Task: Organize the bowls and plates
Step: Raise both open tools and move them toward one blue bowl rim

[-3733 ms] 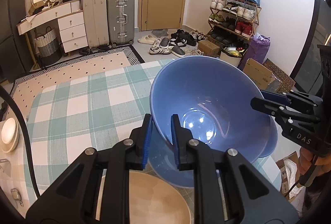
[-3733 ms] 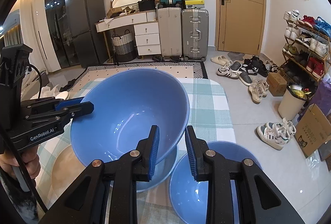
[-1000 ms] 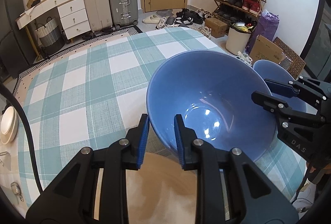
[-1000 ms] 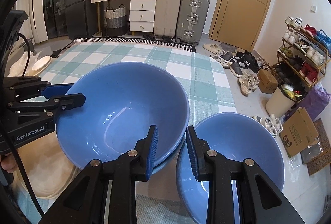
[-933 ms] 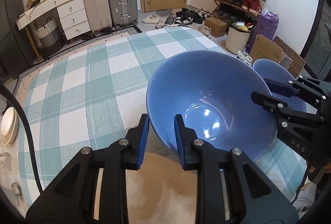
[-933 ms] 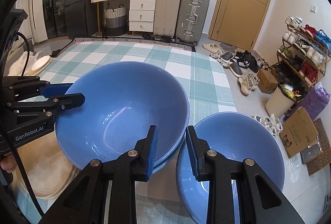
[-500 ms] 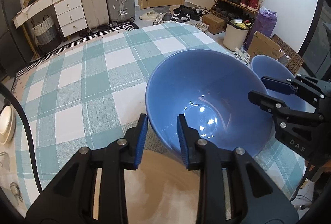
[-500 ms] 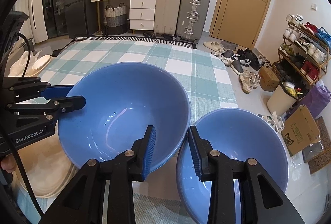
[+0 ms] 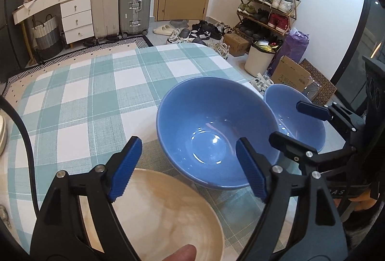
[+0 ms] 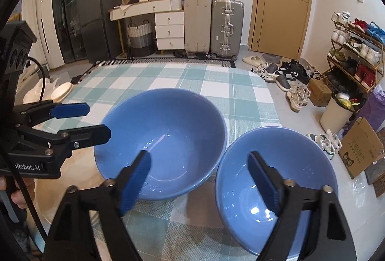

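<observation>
Both claws are letting go of the big bowl [image 9: 211, 133]. The left claw [image 9: 190, 164] has its jaws opening wide, one pad out over the checked cloth [image 9: 91, 97] and the other hanging over the bowl's near side, with nothing pinched between them. The right claw [image 10: 199, 176] is opening too: its left pad hangs over the big bowl's near rim, its right pad over the small bowl [image 10: 276, 188], and neither pad presses on anything.

The big bowl sits upright on the counter [image 10: 168, 75], near its right-hand end. From the left wrist view its underside looks seated in or on a second blue piece, though whether that is another bowl cannot be told. The small bowl stands just beside it on the right, their rims close or touching, close to the counter's edge. A tan plate [image 9: 154, 215] lies in front of the left claw, just beside the big bowl, with a fingertip [image 9: 182, 253] showing at its near edge.

The step in hand looks like the release after setting the big bowl down. Next would likely be the small bowl or the tan plate. Either calls for lifting both claws clear of the rims first, then closing one claw on a single rim. The small bowl is so near the edge that a nudge outward could send it to the floor.
</observation>
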`<move>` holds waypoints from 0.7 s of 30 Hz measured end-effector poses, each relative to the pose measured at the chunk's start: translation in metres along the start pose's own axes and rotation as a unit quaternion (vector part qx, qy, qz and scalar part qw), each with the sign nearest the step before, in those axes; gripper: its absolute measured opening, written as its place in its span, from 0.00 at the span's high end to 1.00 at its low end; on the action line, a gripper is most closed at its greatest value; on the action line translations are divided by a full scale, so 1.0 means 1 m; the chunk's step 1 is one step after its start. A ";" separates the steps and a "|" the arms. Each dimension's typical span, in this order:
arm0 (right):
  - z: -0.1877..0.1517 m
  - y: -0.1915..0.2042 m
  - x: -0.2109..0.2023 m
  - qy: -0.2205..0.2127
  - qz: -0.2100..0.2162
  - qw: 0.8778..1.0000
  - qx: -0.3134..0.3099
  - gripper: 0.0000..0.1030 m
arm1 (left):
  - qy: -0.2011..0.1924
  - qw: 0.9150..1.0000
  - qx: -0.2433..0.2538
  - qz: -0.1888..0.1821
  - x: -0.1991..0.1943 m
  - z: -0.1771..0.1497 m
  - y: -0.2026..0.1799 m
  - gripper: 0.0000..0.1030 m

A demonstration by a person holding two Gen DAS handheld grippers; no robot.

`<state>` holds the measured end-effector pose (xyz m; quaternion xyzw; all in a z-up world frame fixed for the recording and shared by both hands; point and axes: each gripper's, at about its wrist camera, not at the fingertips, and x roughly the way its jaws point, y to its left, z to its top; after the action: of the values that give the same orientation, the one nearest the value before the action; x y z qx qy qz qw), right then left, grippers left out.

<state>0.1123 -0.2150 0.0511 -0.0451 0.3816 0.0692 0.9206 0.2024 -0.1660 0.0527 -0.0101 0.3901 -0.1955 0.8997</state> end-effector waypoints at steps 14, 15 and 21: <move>0.000 -0.044 -0.064 -0.041 -0.023 0.999 0.016 0.01 | -0.007 1.000 0.014 -0.022 -0.030 -0.016 -0.058 0.05; -0.001 -0.047 -0.067 -0.043 -0.022 0.999 0.017 0.01 | -0.010 1.000 0.014 -0.023 -0.031 -0.018 -0.062 0.03; -0.010 -0.062 -0.089 -0.048 -0.027 0.998 0.019 0.01 | -0.006 0.999 0.017 -0.035 -0.033 -0.027 -0.089 0.02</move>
<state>0.0534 -0.2862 0.1092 -0.0347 0.3372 0.0396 0.9400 0.1318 -0.2324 0.0722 -0.0100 0.3807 -0.2331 0.8948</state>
